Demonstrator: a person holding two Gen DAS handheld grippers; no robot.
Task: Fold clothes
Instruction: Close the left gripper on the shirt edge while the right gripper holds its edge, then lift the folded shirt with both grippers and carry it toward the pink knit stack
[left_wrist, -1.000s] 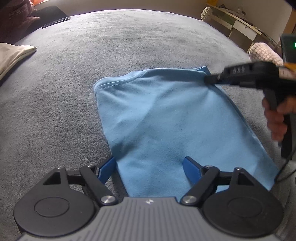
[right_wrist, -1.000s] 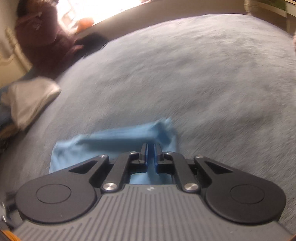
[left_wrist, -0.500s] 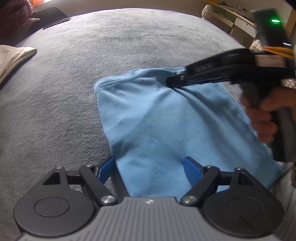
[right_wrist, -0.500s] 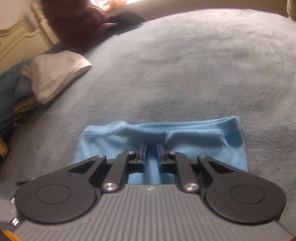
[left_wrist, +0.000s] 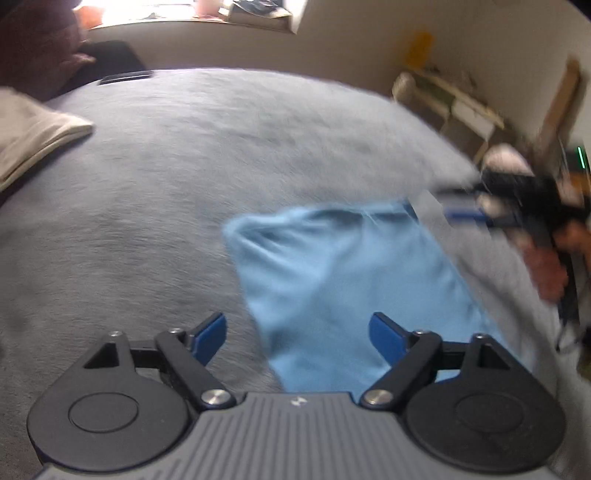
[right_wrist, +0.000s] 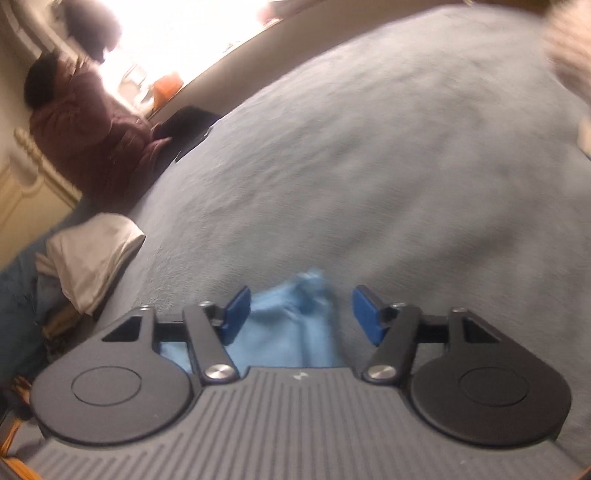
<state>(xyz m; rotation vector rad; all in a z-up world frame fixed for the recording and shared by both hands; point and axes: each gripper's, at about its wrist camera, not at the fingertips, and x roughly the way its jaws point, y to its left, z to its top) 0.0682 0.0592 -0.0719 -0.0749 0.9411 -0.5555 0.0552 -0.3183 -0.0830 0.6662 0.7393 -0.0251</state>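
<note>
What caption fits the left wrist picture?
Open left gripper above a folded blue garment on a grey blanket.

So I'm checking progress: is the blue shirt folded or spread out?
Folded. The blue shirt lies on the grey blanket as a compact panel, no sleeves showing.

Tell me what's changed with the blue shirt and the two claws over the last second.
The right claw has let go of the blue shirt: shut on its far edge a second ago, its jaws are now opening and it has drawn back off it. The left claw stayed open, widening slightly. The shirt still lies folded on the grey blanket.
</note>
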